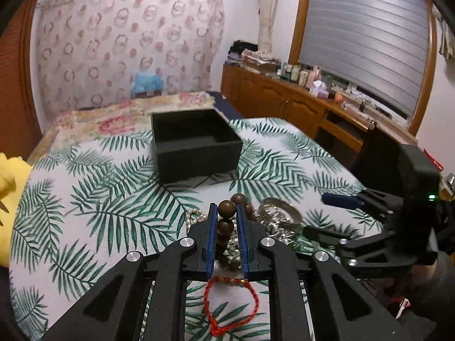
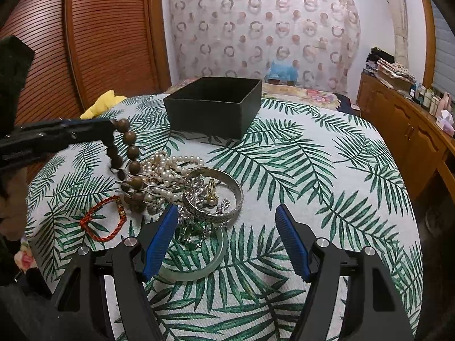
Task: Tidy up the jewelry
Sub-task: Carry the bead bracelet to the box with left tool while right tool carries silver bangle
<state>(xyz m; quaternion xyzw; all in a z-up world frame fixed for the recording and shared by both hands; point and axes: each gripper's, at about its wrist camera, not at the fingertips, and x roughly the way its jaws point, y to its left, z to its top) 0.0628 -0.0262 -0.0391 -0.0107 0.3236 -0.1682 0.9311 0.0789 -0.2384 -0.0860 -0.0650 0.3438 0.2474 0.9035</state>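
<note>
Left claw point(image 1: 227, 213) grips the beads point(image 1: 226, 208); right claw point(image 2: 226, 213) gapes, empty. Next: carry beads to the box point(image 1: 196, 153) at 12 o'clock.

Palm-leaf cloth point(image 2: 327, 176) covered the table. Yellow fabric point(image 2: 101, 103) at its far-left edge, wooden dresser point(image 1: 284, 99) with bottles point(image 1: 298, 74) by the window.

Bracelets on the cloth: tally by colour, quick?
Brown bead bracelet: 1, gripped by the left hand-held gripper
Red cord bracelet: 1
Silver bangle: 1
Pale green bangle: 1
Total: 4
Pearl strands are tangled, not counted.
</note>
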